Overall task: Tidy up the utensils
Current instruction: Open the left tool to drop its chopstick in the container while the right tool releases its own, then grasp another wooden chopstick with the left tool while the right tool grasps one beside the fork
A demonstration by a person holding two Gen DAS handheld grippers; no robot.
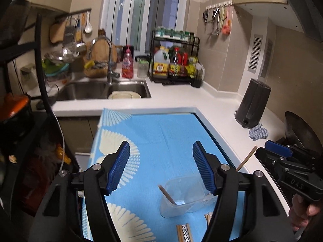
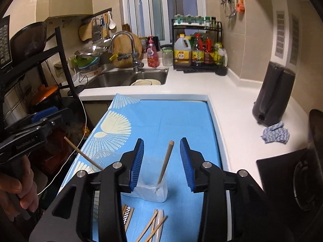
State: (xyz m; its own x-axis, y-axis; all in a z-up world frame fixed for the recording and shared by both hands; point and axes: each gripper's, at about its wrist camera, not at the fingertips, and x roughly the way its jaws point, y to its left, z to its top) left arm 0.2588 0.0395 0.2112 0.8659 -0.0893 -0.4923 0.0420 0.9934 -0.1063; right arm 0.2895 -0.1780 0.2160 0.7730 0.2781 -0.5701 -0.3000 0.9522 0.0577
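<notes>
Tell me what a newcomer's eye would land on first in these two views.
First, the bright blue patterned mat filling the middle of the white counter. On it stands a clear plastic container holding two wooden chopsticks, with more chopsticks lying loose in front. The open blue-padded left gripper and right gripper frame the container from close by, neither gripping anything.

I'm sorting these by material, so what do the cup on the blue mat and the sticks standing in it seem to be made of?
The cup looks like thin clear plastic: the mat's blue shows through its walls, and they look faintly cloudy. The sticks standing in it look like plain wood or bamboo: matte tan, no shine, with a flat-cut end. Which of the two I cannot tell.
</notes>
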